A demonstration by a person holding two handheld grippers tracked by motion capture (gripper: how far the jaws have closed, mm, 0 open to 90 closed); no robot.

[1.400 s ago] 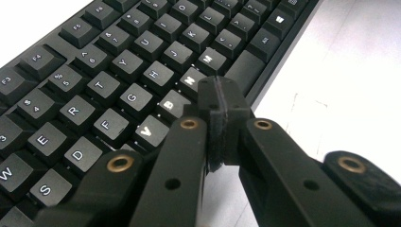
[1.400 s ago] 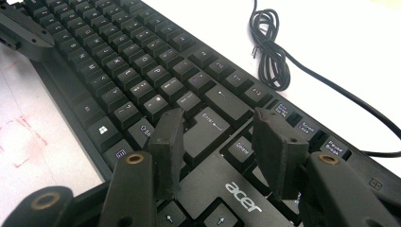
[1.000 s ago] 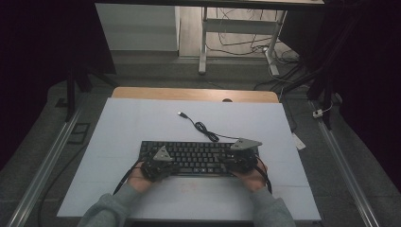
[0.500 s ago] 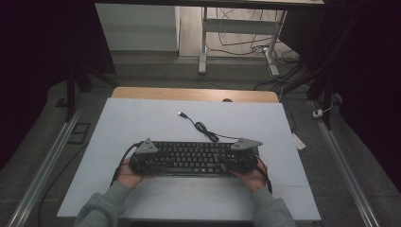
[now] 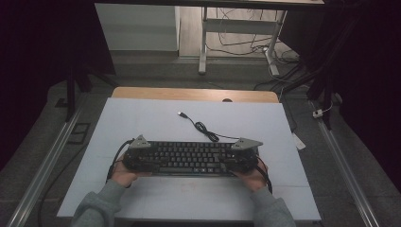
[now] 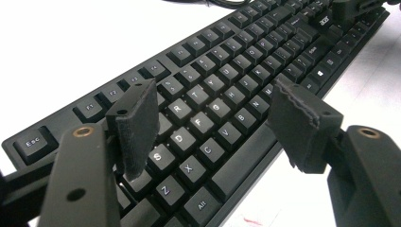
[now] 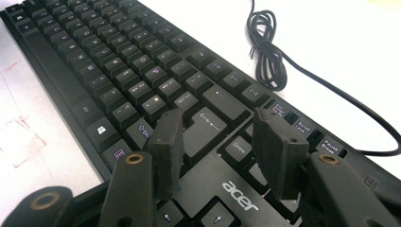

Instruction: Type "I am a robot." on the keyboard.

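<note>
A black Acer keyboard (image 5: 194,157) lies lengthwise on the white table (image 5: 156,123), its cable (image 5: 203,127) coiled behind it and ending in a USB plug (image 5: 181,114). My left gripper (image 5: 150,163) is at the keyboard's left end. Its jaws have just been opening, and they stand wide apart (image 6: 213,101) above the S, D and X keys with nothing pinched. My right gripper (image 5: 228,163) is at the right end. It is open (image 7: 218,120) over the Enter and Delete keys, near the logo, and grips nothing. The cable (image 7: 267,52) runs off to the right.
A wooden strip (image 5: 194,94) borders the table's far edge. Metal rails (image 5: 47,161) run along the floor on both sides. Desk legs and loose wires (image 5: 236,42) stand beyond the table. Bare white surface lies in front of and behind the keyboard.
My left gripper has shifted left, from over the keys to the keyboard's left end, and its jaws have gone from shut to wide apart. The right gripper and the keyboard have stayed put.
</note>
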